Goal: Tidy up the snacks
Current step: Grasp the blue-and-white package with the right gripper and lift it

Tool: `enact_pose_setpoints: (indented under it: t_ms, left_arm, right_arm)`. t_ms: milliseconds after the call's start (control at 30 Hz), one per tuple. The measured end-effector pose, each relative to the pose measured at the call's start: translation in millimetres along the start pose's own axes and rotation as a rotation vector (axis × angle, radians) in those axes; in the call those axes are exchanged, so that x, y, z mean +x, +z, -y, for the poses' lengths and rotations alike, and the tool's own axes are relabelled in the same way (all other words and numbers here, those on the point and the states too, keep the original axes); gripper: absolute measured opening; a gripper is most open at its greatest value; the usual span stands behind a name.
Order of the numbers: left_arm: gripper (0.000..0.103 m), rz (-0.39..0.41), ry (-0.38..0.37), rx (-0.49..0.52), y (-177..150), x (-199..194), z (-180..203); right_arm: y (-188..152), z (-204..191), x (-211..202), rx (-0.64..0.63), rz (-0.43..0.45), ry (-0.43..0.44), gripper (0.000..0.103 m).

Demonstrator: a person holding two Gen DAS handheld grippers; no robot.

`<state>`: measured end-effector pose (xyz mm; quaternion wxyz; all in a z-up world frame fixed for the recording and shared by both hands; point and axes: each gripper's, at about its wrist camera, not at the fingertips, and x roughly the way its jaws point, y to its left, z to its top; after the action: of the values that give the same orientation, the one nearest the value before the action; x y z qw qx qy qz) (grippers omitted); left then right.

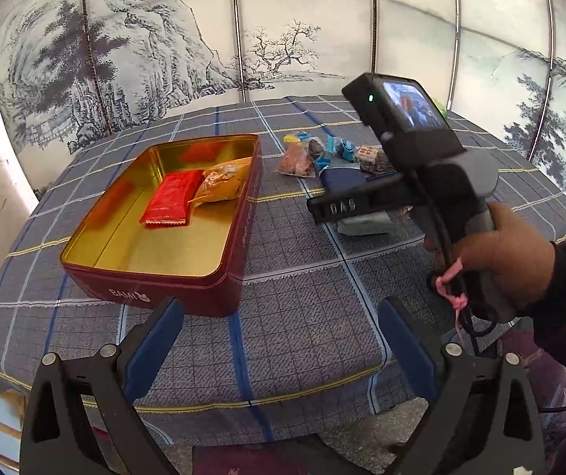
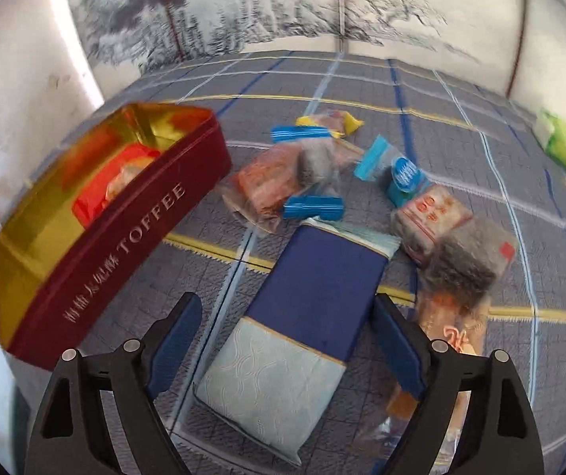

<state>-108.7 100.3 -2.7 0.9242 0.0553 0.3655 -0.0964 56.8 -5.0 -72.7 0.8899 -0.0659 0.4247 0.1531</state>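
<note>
Claw (image 2: pixel 283 340) (right) spread wide, straddling blue packet (image 2: pixel 314 297).

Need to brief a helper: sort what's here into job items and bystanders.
Job:
red toffee tin
red packet and orange packet inside the tin
navy-and-pale packet
loose wrapped snacks

Bystanders:
checked tablecloth
painted screen

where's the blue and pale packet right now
In the right wrist view the blue and pale packet lies on the tablecloth between the open right gripper fingers, right of the red tin.
</note>
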Motion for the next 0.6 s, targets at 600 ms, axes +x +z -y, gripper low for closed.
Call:
enact_pose_setpoints:
  t_ms: [600]
  left_arm:
    - [0.097, -0.004, -0.039, 0.026, 14, 0, 12]
  right_arm:
    - [-54, 125, -120, 0.242, 0.161, 0.091, 0.052]
